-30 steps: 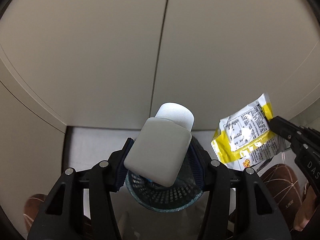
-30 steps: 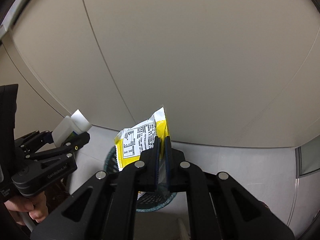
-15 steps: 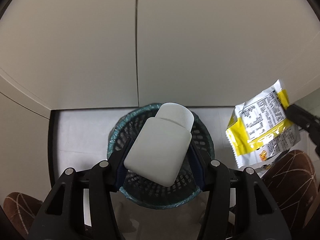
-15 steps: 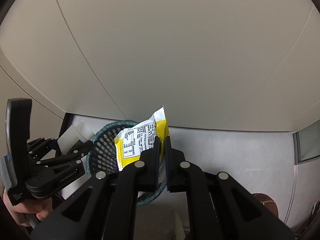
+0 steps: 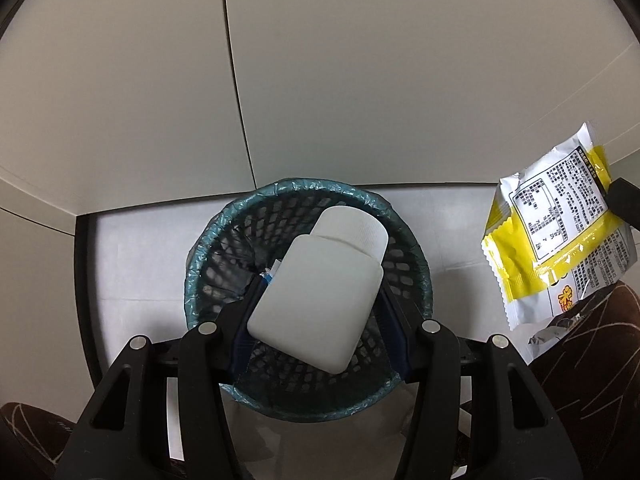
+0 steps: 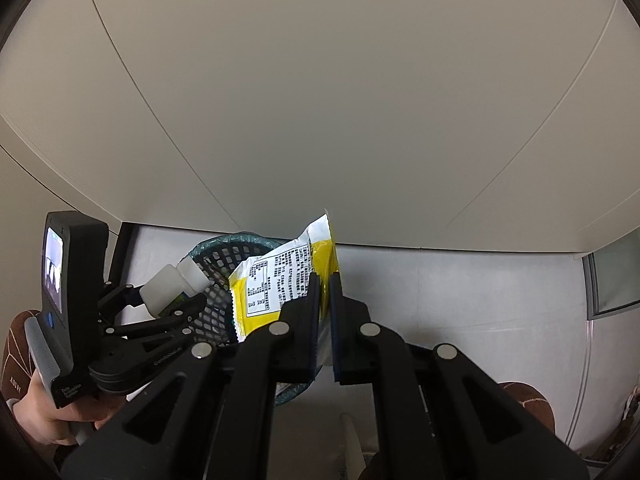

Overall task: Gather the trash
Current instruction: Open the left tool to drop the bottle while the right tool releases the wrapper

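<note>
My left gripper (image 5: 320, 300) is shut on a white plastic bottle (image 5: 320, 288) with a ribbed white cap, held tilted right above a dark mesh trash basket (image 5: 208, 264) lined with a teal bag. In the right wrist view the bottle (image 6: 168, 290) and left gripper (image 6: 160, 304) hang over the basket (image 6: 216, 256). My right gripper (image 6: 325, 280) is shut on a yellow and white snack wrapper (image 6: 276, 280), held at the basket's right side. The wrapper also shows in the left wrist view (image 5: 560, 236).
The basket stands on a pale floor (image 5: 140, 264) against a beige panelled wall (image 5: 320, 80). Brown patterned slippers (image 5: 592, 344) show at the lower corners. A window edge (image 6: 612, 280) is at the far right.
Both grippers tilted down and moved in over the basket, which now shows whole under the bottle. The wrapper moved closer to the basket. Both grips are unchanged.
</note>
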A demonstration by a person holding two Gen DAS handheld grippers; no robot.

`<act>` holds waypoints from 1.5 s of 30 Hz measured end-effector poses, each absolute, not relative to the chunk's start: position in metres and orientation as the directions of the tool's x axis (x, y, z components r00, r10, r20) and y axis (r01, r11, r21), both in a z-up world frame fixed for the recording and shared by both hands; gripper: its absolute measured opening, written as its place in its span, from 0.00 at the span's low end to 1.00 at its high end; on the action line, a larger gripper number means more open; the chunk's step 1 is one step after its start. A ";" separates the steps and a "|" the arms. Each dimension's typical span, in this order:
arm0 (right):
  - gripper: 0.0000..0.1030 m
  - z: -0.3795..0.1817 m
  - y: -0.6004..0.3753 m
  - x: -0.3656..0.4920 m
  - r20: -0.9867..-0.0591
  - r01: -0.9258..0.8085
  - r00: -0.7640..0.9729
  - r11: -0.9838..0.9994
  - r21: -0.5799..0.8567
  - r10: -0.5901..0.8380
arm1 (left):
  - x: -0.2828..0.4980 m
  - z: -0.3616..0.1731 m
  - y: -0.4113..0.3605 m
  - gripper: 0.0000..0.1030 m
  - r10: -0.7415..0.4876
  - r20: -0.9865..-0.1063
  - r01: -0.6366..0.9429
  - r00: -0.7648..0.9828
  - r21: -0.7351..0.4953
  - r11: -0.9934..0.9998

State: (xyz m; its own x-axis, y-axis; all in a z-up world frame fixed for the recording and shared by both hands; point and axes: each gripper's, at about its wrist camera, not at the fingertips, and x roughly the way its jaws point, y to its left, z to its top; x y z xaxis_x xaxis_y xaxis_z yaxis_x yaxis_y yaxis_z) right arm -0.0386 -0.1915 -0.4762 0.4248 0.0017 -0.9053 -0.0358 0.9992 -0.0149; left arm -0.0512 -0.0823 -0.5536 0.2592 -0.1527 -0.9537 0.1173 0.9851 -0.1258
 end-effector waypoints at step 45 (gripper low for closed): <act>0.06 -0.576 -0.142 0.000 -0.961 -0.087 0.229 0.986 0.139 0.156 | -0.043 -0.474 -0.005 0.94 -0.063 -0.925 -0.033 0.376 -0.081 0.996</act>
